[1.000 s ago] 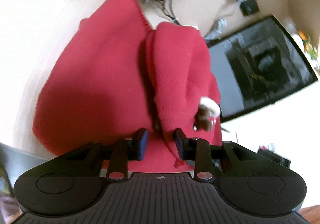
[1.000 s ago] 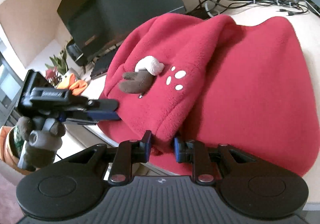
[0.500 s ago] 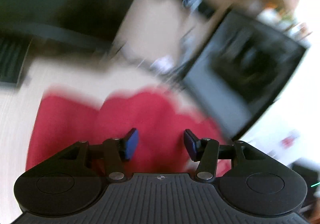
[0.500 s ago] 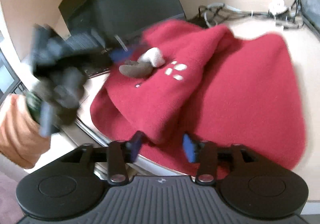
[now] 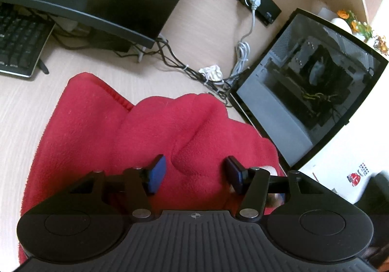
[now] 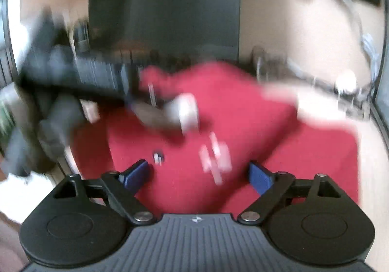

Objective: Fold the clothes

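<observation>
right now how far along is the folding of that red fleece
Done: one side of the red fleece garment lies folded over onto itself on the desk. In hand: nothing; the left gripper and right gripper have just been opening their jaws, with fabric below but not pinched. Left: further folds, judging by the rumpled, uneven shape.

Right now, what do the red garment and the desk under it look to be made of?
The red garment looks like fleece: matte, fuzzy nap, soft rounded folds. The desk looks like pale wood-grain laminate, smooth with fine streaks; whether it is real wood cannot be told.
</observation>
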Motion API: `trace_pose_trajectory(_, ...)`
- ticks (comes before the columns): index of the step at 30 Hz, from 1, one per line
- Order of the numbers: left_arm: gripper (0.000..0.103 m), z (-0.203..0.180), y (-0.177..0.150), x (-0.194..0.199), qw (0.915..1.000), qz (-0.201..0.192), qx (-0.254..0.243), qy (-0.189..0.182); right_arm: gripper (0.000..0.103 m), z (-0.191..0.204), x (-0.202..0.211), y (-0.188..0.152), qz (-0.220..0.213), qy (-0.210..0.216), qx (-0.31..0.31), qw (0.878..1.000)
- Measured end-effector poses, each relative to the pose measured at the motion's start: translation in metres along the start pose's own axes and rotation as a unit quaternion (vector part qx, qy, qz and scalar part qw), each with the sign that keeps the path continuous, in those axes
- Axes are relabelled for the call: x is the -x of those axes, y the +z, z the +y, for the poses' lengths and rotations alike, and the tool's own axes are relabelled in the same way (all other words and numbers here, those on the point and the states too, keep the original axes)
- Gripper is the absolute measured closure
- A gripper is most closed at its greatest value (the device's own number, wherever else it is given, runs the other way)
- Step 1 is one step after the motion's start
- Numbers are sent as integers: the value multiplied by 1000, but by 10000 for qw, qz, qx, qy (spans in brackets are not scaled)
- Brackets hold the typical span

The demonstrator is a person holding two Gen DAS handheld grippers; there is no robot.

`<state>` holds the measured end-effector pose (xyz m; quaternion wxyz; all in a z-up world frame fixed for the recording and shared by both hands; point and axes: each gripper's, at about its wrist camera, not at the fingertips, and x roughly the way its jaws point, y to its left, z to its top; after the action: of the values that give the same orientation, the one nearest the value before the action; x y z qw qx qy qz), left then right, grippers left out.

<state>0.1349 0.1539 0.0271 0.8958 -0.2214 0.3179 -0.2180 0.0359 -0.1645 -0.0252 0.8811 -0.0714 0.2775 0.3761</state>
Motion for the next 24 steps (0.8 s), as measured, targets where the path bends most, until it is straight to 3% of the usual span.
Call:
trace_pose_trajectory(3, 40, -1, -3, 3, 9999, -36, -100, 26, 10, -5, 1, -5, -151, 109, -204, 9996)
trace_pose_trajectory(6, 40, 1, -4, 5, 10000, -77, -41, 20, 0, -2, -6, -2, -89, 162, -153, 9997)
trace_pose_trajectory(8, 30, -3, -3, 14, 9998, -140, -74, -93, 0, 4, -12, -2, -78, 88, -9, 9999)
trace_pose_trajectory(10, 14, -7, 0, 25, 9992, -246, -160, -274, 0, 4, -14, -3, -135, 71, -73, 9999)
trace_pose_trajectory(12, 10, -13, 8, 32, 9975, -444, -373, -396, 0, 3, -15, -4, -204, 73, -130, 9997)
trace_pose_trajectory(15, 10, -9, 23, 21, 9973, -526, -435, -268, 0, 4, -17, -4, -226, 28, -193, 9996)
trace_pose_trajectory(17, 10, 10, 28, 3, 9992, -334, -143, -143, 0, 6, -17, -2, -179, -20, -293, 9994)
trace_pose_trajectory(19, 16, 34, 26, -14, 9993, -111, 315, -167, 0, 8, -17, 1, -143, -2, -425, 9990)
trace_pose_trajectory(23, 16, 43, 23, -15, 9985, -150, 414, -318, 0, -2, -8, 18, 126, 405, -494, 9979)
trace_pose_trajectory(24, 16, 42, 23, -15, 9988, -128, 373, -297, 0, -8, 0, 26, -35, 477, -706, 9964)
